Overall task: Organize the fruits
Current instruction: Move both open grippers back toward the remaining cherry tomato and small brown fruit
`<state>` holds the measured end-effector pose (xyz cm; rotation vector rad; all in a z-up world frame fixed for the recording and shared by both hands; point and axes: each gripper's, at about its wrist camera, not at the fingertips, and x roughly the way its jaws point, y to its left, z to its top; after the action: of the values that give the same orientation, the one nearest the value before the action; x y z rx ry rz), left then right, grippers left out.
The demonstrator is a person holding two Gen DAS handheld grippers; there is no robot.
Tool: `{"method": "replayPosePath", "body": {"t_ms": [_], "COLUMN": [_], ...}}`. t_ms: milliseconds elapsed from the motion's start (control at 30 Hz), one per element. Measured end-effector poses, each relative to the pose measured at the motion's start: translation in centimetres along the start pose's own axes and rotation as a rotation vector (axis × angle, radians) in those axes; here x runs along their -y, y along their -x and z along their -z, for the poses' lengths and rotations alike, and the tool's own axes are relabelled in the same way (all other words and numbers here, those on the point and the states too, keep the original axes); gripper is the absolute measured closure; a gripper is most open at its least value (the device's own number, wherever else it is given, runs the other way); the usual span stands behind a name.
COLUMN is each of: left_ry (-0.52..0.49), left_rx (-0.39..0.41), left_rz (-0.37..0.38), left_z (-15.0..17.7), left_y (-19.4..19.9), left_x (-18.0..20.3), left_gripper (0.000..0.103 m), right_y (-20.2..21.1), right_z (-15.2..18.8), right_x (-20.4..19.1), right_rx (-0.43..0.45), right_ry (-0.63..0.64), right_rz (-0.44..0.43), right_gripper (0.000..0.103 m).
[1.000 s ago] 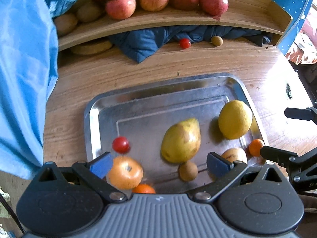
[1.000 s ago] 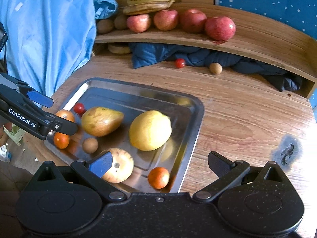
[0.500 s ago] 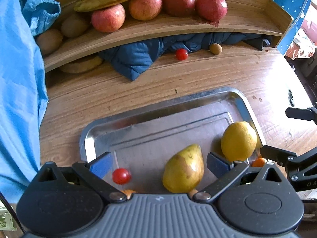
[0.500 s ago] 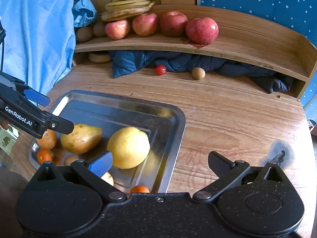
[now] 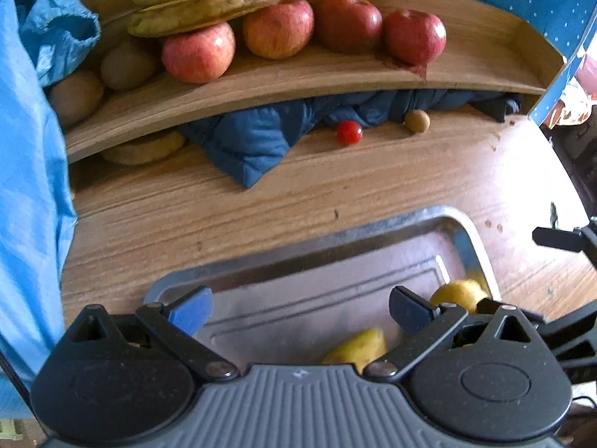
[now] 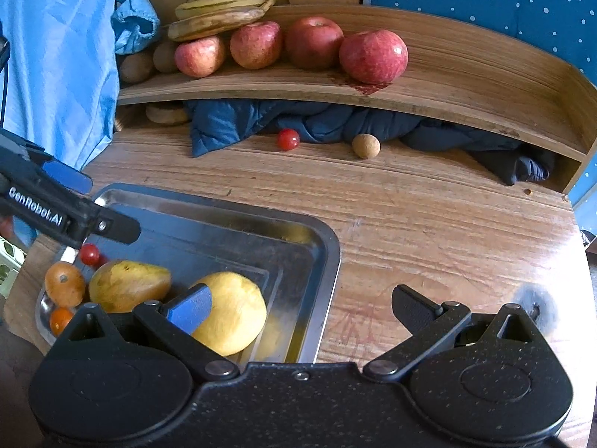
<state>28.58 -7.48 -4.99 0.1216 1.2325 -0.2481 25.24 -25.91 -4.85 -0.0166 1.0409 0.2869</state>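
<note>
Both grippers hang over the near end of the wooden table [image 6: 429, 216], each with its fingers spread wide and nothing between them. The left gripper [image 5: 300, 308] sits above the metal tray [image 5: 335, 239], whose bare floor fills the gap between its fingers; just behind its right finger lies the lemon [image 5: 457, 293], and tucked close under its body is the tip of a pear [image 5: 360, 345]. The right gripper [image 6: 302, 308] hovers over the tray's right edge, its left finger in front of the lemon and its right finger over bare wood.

Off to the right gripper's left, in the tray's near corner, a cherry tomato [image 6: 89, 254], an orange tomato [image 6: 64, 283] and a small orange fruit [image 6: 59, 319] crowd beside the pear, partly under the left gripper's arm.

Well ahead of both grippers, a loose cherry tomato [image 5: 349, 132] and a small brown fruit [image 5: 417, 120] lie on the table against a blue quilted cloth [image 5: 257, 142] stuffed under the shelf [image 5: 298, 82]. On the shelf stand four red apples [image 6: 373, 56], bananas [image 6: 224, 11] and brown kiwis [image 6: 134, 67]. A blue sheet [image 6: 56, 56] hangs at far left
</note>
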Motion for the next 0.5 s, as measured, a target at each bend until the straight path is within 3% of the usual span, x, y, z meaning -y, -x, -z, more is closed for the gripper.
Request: {"method": "replayPosePath", "body": {"t_ms": [500], "left_ry": [0.0], "left_rx": [0.034], "left_rz": [0.052], "left_z": [-3.1], "left_y": [-2.6], "left_x": [0.6], "left_gripper": [0.001], "right_y": [-1.7], "right_z": [-1.9], "right_x": [0.3], "right_rx": [0.001], "right_ry": [-0.008], "right_rz": [0.032], "right_gripper": [0.001]}}
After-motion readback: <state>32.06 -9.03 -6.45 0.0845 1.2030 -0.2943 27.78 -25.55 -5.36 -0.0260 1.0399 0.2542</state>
